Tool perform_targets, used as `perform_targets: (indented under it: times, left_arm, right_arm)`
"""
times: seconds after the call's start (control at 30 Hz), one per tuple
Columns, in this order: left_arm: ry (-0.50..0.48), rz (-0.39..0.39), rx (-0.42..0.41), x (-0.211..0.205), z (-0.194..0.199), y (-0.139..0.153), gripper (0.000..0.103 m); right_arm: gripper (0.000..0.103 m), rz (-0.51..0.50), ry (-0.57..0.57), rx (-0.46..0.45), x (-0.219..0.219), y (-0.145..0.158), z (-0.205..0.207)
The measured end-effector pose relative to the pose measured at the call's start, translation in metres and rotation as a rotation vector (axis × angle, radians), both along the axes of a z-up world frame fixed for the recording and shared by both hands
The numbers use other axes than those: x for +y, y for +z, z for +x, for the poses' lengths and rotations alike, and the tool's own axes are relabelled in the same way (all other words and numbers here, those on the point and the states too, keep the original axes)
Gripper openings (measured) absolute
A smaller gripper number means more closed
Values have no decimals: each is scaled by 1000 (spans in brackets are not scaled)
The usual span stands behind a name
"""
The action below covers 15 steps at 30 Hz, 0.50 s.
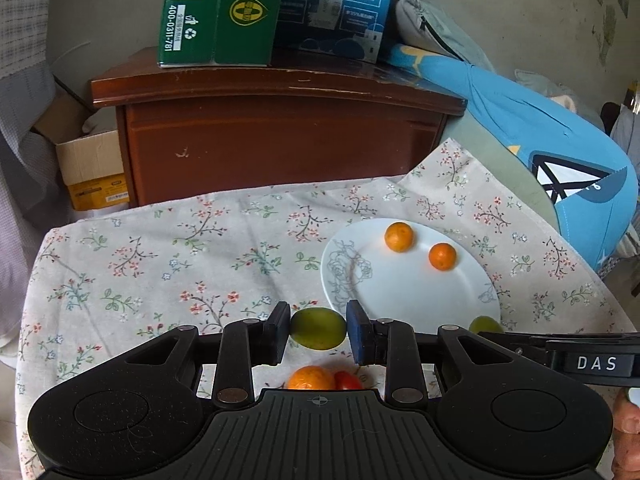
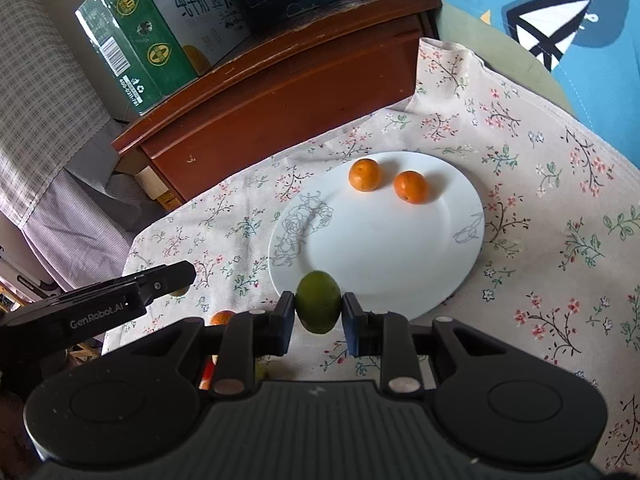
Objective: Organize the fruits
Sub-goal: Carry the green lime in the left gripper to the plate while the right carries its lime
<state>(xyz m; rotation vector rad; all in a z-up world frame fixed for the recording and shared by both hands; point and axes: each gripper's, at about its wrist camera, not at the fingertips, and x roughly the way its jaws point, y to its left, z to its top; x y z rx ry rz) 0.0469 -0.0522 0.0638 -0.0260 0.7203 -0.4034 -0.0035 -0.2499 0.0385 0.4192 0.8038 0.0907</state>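
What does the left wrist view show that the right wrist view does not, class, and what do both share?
Only the left wrist view: the left claw shut on its green fruit, a red fruit beside an orange below it, and an open cardboard box by the cabinet.

Only the right wrist view: the right claw gripping its own green fruit head-on, over the plate's near rim.

Both: the white plate carrying two oranges, the floral cloth, wooden cabinet and green carton.
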Motion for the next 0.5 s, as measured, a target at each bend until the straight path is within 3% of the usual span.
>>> perform_targets:
  times: [0.5]
  left_arm:
    - [-81,-21,64,-42,14,-22,28]
  right_arm:
    - [26,-2,-90,50,-15,-16,7]
